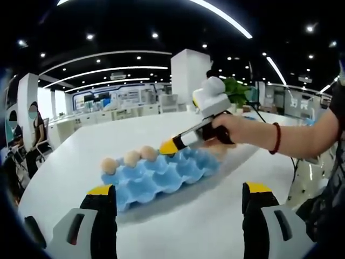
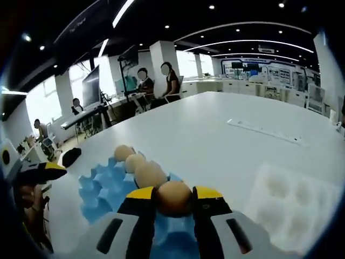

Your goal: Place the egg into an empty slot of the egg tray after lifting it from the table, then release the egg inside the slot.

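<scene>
A brown egg (image 2: 173,198) sits pinched between the yellow-tipped jaws of the right tongs (image 2: 173,200), held just over the near end of the blue egg tray (image 2: 99,191) on the white counter (image 2: 215,140). In the right gripper view, three more eggs (image 2: 136,161) stand in a row along one edge of the tray, running away from the held egg toward the tray's far end, and a white moulded tray (image 2: 294,202) lies on the counter beside the blue tray, apart from it. Beyond it, farther from the blue tray, a long white strip (image 2: 264,131) lies flat on the counter. In the left gripper view, the right tongs (image 1: 171,145) reach in from the side, gripped by a hand (image 1: 229,129) with a red band at the wrist, their tip at the far edge of the blue tray (image 1: 161,175) next to the row of eggs (image 1: 132,157). The left tongs (image 1: 180,197) hang back from the tray, jaws spread wide with nothing between them, the tray lying on the counter (image 1: 108,135) ahead. People sit at desks well behind the tray.
</scene>
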### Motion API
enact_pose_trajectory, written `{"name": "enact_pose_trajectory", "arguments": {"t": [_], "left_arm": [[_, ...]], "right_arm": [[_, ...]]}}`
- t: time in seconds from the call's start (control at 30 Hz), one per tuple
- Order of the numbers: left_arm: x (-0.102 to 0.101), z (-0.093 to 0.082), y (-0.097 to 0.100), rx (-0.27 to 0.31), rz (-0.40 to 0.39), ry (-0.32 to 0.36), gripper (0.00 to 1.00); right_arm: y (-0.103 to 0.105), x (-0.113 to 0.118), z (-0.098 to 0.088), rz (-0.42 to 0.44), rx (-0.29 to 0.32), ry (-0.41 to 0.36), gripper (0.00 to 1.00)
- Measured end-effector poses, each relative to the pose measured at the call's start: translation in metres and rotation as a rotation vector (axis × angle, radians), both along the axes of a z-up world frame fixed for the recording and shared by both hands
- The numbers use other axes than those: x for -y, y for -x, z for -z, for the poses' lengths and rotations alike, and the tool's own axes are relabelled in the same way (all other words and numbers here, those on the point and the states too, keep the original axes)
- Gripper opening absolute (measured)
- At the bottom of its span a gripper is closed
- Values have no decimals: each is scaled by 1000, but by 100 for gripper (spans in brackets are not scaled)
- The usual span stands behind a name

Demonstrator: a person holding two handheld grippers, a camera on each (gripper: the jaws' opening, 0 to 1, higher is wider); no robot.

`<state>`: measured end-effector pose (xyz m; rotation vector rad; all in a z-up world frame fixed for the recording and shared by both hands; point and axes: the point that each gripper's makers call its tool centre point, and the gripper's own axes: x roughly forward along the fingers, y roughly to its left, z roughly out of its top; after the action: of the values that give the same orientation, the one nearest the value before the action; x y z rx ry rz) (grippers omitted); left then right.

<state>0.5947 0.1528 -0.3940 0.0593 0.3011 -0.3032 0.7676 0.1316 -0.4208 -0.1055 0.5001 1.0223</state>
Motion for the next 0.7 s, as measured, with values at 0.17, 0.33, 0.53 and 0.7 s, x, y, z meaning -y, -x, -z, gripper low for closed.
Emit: {"name": "enact_pose_trajectory", "arguments": {"t": [0.17,0.33,0.53,0.7], "left_arm": [[0,-1,1,6,-8,3,98],[-2,0,3,1,-14,4,98],[-5,1,6,-2,-21,3,98],[-5,-1,7,7,-22,8,98]], "right_arm": [[-1,0,-1,0,22,11,29],[-5,-2,0,3,41,27,32],[-1,0,0,-2,39,23,40],[-3,0,-1,-4,70,38,51]]}}
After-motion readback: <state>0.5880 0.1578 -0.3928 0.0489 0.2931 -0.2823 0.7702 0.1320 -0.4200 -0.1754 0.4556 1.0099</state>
